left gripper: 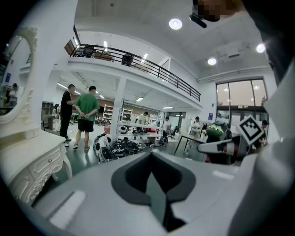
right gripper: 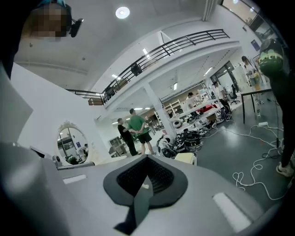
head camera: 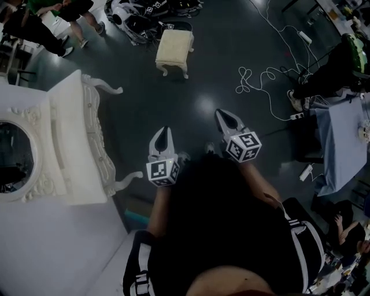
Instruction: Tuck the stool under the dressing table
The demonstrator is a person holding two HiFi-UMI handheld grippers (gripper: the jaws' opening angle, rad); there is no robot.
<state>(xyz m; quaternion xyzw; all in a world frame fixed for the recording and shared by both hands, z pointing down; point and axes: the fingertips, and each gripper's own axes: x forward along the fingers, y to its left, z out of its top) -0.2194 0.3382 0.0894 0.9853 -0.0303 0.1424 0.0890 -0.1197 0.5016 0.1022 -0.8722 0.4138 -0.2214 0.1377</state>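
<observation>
A cream upholstered stool (head camera: 174, 51) stands on the dark floor, far ahead of me and well apart from the dressing table. The white dressing table (head camera: 78, 139) with its oval mirror (head camera: 14, 153) stands at the left. My left gripper (head camera: 162, 139) and right gripper (head camera: 230, 122) hover side by side above the floor, both shut and holding nothing. The stool (right gripper: 186, 158) peeks over the right gripper's body in the right gripper view. The table's drawer front (left gripper: 32, 168) and mirror (left gripper: 16, 76) show at the left of the left gripper view.
White cables (head camera: 263, 78) trail over the floor at the right. A blue-covered table (head camera: 347, 139) stands at the far right. A heap of gear (head camera: 141, 17) lies behind the stool. Two people (right gripper: 132, 131) stand in the background.
</observation>
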